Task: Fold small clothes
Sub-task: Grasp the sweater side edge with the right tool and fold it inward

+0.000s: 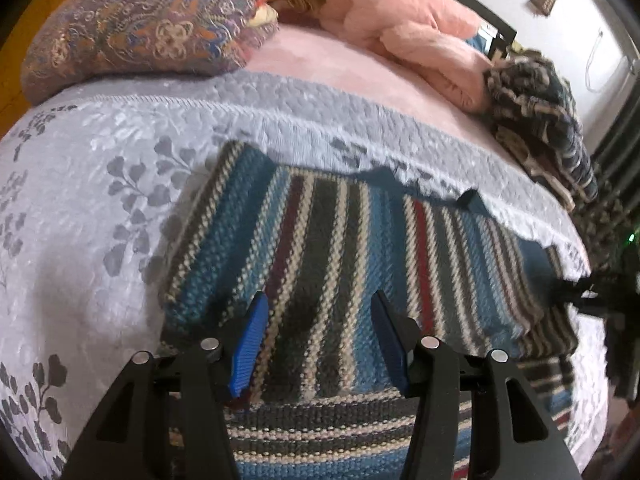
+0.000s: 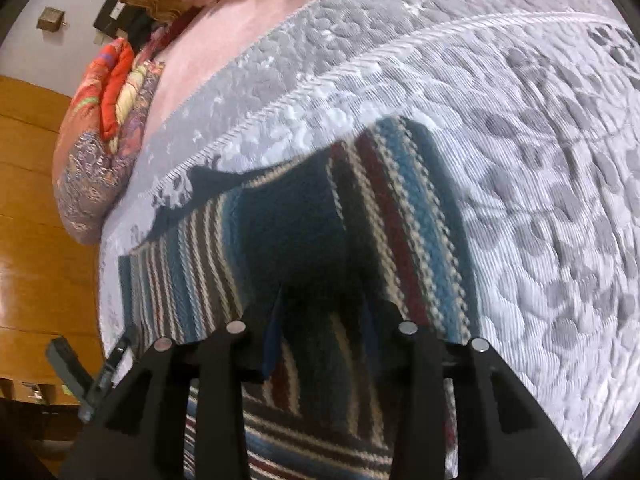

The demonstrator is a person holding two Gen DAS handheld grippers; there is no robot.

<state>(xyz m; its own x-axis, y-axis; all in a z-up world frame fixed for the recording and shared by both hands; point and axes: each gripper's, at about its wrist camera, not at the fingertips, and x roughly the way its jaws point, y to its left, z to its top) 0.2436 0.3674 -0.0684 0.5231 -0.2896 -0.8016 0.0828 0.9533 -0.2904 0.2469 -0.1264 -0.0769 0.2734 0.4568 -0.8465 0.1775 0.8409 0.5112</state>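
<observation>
Sweater [image 1: 340, 248] is the thing here, a striped knit one, lying partly folded on the grey leaf-print bedspread [image 1: 80, 208] near the front edge of the bed, with a folded-over layer on top and stripes running away from the cameras. Left claw [image 1: 318, 344] hovers right over the near part of the top layer, blue pads spread apart with nothing between them, so it's released. Right claw [image 2: 324, 340] is over the other end of the same sweater and also looks spread with nothing pinched, though it's dark in there so I'm less sure. The sweater's long axis runs side to side between the two claws, so each one is nearest its own end, and I'd guess the next fold brings one end across toward the other. Plenty of bare bedspread on the left and beyond the far edge. On the right it's tighter: another knitted garment [image 1: 544, 120] sits in a heap up there, next to a pink blanket [image 1: 420, 32], and the patterned pillow [image 1: 140, 28] is well off at the far left.
</observation>
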